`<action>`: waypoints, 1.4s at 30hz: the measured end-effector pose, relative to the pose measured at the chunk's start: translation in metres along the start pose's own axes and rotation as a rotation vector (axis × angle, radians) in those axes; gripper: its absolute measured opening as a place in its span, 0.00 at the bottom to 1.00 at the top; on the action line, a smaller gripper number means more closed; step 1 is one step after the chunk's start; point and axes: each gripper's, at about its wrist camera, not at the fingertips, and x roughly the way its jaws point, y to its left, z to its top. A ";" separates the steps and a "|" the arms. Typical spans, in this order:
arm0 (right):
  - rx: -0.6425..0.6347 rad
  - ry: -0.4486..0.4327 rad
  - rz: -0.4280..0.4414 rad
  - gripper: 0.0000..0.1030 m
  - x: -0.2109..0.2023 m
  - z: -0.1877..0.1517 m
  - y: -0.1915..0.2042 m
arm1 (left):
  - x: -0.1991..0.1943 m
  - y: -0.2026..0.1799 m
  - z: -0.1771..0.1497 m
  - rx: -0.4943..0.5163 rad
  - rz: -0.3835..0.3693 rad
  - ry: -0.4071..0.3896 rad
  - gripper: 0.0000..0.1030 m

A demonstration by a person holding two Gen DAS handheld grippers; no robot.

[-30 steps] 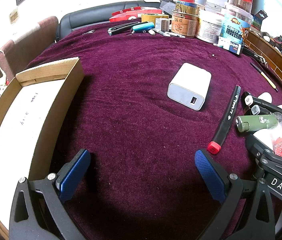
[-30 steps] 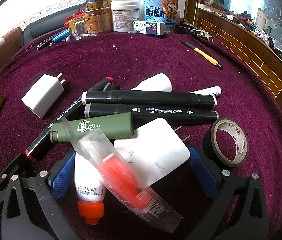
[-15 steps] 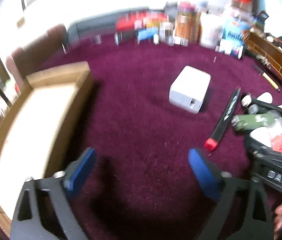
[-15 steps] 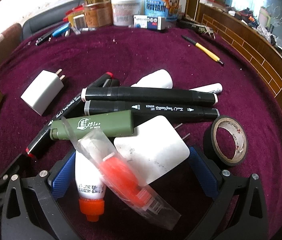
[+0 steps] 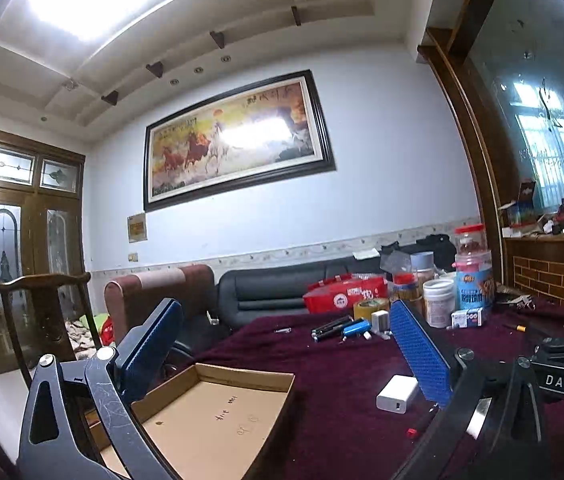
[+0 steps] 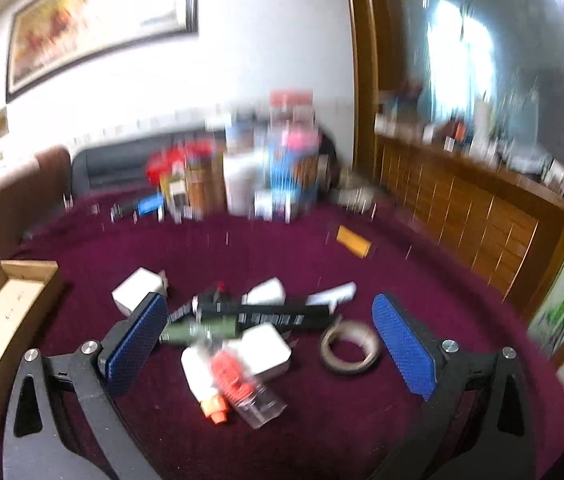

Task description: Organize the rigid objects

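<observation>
Left hand-held gripper [image 5: 294, 352] spread wide, empty, above cardboard box [image 5: 217, 420] and white charger [image 5: 397, 393] on maroon worktop [image 5: 334, 400]. Right hand-held gripper [image 6: 269, 344] spread, empty, over blurred pile: markers [image 6: 265, 316], tape roll [image 6: 350, 346], orange-capped bottle [image 6: 205, 384].

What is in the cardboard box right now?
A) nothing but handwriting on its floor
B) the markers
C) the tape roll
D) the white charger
A: in the left wrist view the box shows only a bare floor with scribbles, while the charger lies outside it on the cloth.
</observation>
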 end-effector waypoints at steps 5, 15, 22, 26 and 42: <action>-0.012 -0.098 -0.045 1.00 -0.025 0.002 0.005 | -0.007 -0.005 -0.005 0.004 -0.004 -0.026 0.99; 0.025 -0.125 -0.052 1.00 -0.047 -0.011 -0.006 | -0.020 -0.002 -0.001 -0.021 -0.022 -0.009 0.99; -0.012 -0.100 -0.047 1.00 -0.045 -0.020 -0.003 | -0.018 0.001 -0.006 -0.040 -0.040 0.027 0.99; -0.006 -0.077 -0.041 1.00 -0.041 -0.022 -0.006 | -0.013 0.002 -0.009 -0.045 -0.040 0.056 0.99; 0.041 -0.013 -0.037 1.00 -0.027 -0.020 -0.034 | -0.001 -0.010 -0.016 -0.001 -0.087 0.168 0.99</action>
